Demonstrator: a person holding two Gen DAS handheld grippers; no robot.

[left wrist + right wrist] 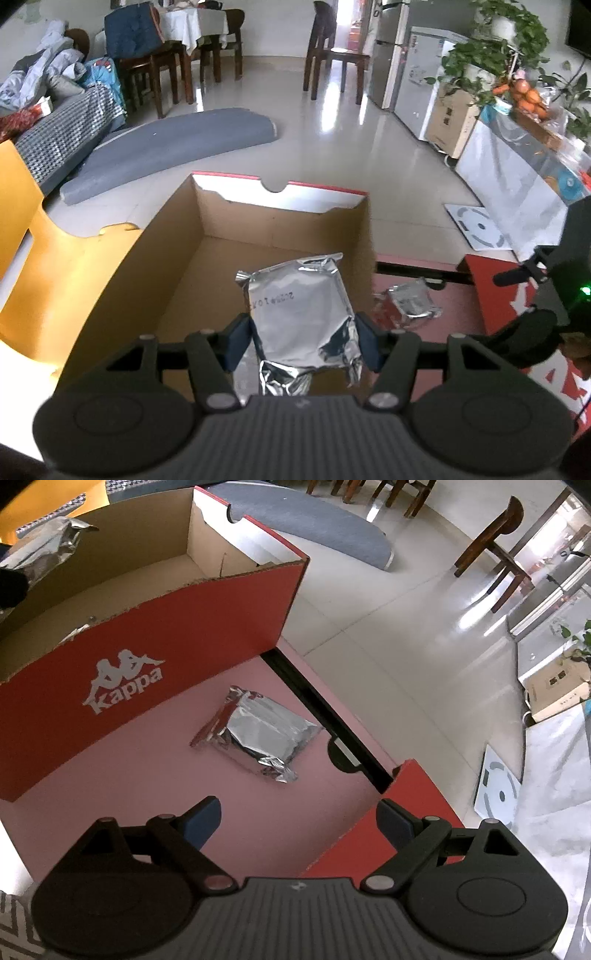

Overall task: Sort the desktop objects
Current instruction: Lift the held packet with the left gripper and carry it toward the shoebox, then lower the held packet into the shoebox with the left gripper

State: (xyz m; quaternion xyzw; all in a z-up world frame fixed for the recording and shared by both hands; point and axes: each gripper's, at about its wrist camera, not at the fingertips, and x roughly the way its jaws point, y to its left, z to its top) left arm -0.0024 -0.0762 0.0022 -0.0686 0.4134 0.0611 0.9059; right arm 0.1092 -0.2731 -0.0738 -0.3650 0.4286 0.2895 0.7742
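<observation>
Nearest in the left wrist view, the left gripper [303,341] has its blue pads [238,343] pressed against both long sides of a silver foil pouch [301,314], clamping it above the open cardboard interior of the shoe box [177,251]. The held pouch's long axis runs straight away from the camera along the fingers, its crimped end seals at the near and far ends and printed digits across its upper face.

In the right wrist view, the right gripper [299,821] hangs with its fingers spread wide and nothing between them, over the pink tabletop [147,775]. Just beyond it a second foil pouch [258,736] lies flat on that surface, its long axis running diagonally from upper left to lower right, beside the red Kappa-printed wall of the shoe box [147,642]. A red lid [369,834] sits at the right.

Two pouches are counted: one gripped, one on the table. One box, one lid. Farther off, a grey mat [173,144] lies on the tiled floor.
</observation>
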